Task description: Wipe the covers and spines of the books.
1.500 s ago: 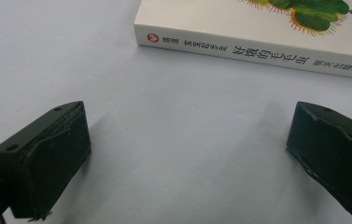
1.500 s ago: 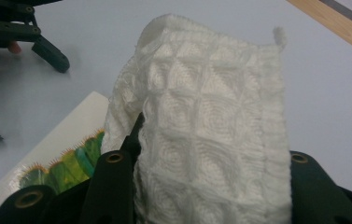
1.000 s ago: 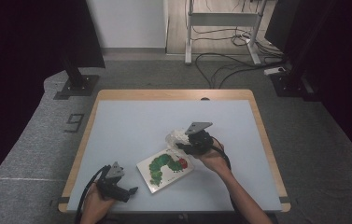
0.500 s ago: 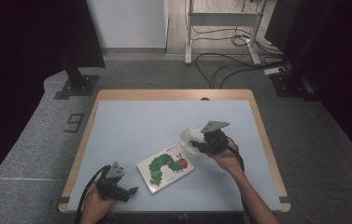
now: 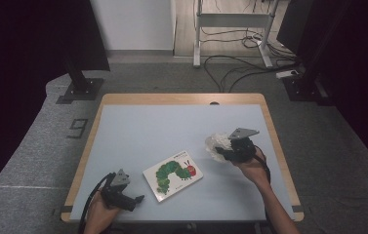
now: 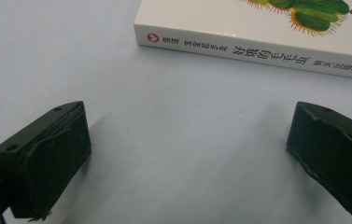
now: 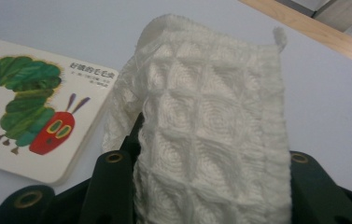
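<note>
Bunching between the jaws of the right claw (image 5: 223, 151), a white waffle cloth (image 7: 211, 135) is clamped and held over the right part of the tabletop (image 5: 172, 122), right of a caterpillar book (image 5: 173, 174) lying flat. Near the front left edge, the left claw (image 5: 135, 200) rests wide and empty, facing the book's spine.

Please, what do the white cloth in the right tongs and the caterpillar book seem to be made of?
The white cloth looks like soft woven cotton or a similar yarn: a raised waffle grid, matte, fuzzy edges, and it folds limply between the jaws of the right tongs. The caterpillar book seems to be thick card with a smooth printed cover; its spine is square and stiff.
</note>
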The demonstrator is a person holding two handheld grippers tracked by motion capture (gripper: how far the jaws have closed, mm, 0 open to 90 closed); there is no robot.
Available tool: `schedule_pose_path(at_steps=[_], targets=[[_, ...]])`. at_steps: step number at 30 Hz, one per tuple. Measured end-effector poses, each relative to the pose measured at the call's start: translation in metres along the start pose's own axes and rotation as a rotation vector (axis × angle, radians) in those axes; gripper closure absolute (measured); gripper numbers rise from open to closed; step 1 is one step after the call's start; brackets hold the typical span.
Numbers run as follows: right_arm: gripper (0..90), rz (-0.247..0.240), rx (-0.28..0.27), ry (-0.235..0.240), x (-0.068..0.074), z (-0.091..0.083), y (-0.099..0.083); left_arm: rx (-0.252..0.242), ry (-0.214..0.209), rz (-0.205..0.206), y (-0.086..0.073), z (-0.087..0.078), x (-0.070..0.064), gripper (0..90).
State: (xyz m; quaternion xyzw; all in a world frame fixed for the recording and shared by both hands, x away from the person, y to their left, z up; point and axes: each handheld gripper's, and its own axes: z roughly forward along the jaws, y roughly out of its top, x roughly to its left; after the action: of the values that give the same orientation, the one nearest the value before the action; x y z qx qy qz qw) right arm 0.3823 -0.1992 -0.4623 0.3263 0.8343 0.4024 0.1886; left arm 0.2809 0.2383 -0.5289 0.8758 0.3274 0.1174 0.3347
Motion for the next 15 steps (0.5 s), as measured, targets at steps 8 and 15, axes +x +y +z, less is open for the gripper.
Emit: schedule_pose_path(at_steps=[8,15], targets=[[54.8,0.027,0.013,-0.04,-0.012,-0.01,-0.012,0.0,0.0,0.0,0.0,0.0,0.0,0.0],[54.4,0.045,0.026,-0.071,-0.02,-0.015,-0.023,0.0,0.0,0.0,0.0,0.0,0.0,0.0]])
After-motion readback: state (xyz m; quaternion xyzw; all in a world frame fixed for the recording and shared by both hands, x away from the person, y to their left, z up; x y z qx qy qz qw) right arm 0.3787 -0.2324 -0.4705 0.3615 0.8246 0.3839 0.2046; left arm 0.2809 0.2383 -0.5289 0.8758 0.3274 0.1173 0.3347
